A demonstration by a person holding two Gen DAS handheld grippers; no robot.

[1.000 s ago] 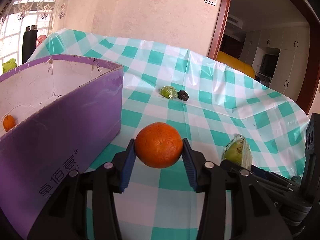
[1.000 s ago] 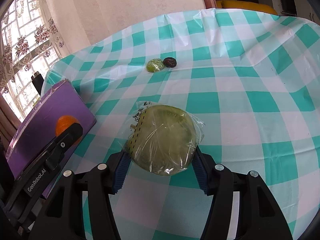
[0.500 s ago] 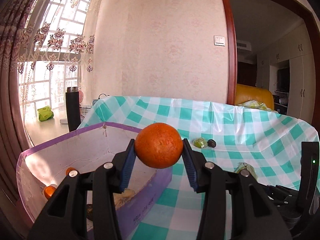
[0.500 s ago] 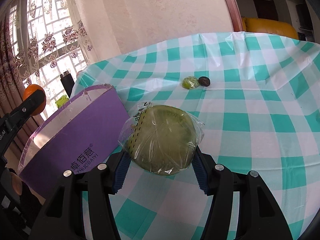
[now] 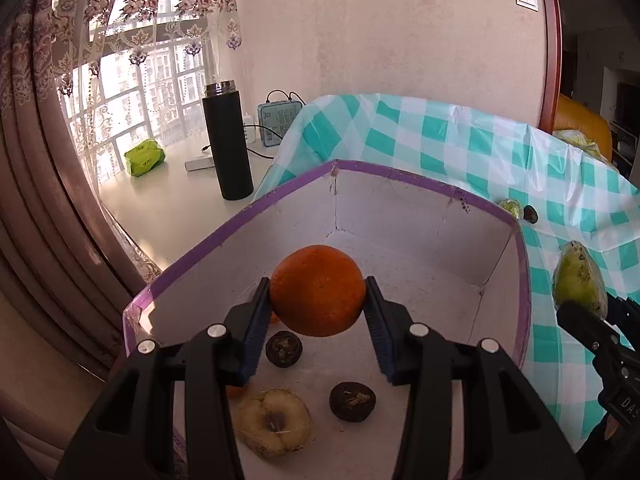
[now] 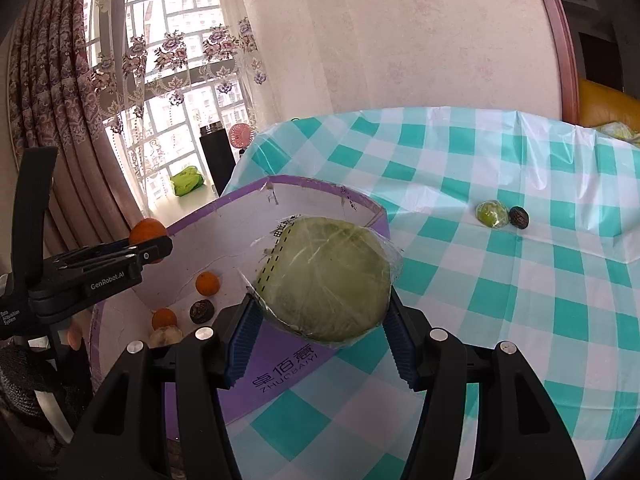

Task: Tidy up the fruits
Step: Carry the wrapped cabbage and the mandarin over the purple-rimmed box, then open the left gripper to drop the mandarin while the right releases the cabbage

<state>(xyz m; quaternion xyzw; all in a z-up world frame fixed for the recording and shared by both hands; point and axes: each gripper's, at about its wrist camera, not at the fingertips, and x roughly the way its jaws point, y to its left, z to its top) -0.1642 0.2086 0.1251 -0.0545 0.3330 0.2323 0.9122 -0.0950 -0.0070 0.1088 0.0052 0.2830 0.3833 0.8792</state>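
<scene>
Both grippers are full: left gripper (image 5: 318,312) pinches the firm orange (image 5: 318,291) at its middle, right gripper (image 6: 320,320) clasps the slippery plastic-wrapped green fruit (image 6: 326,278) over the box (image 6: 248,208).

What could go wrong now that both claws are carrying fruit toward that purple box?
The orange in the left gripper hangs above fruit already in the purple box; dropped from there, it might bruise the pale apple or a dark fruit. The wrapped green fruit in the right gripper sits in slick plastic and could slip. Both grippers converge on one box and might bump.
</scene>
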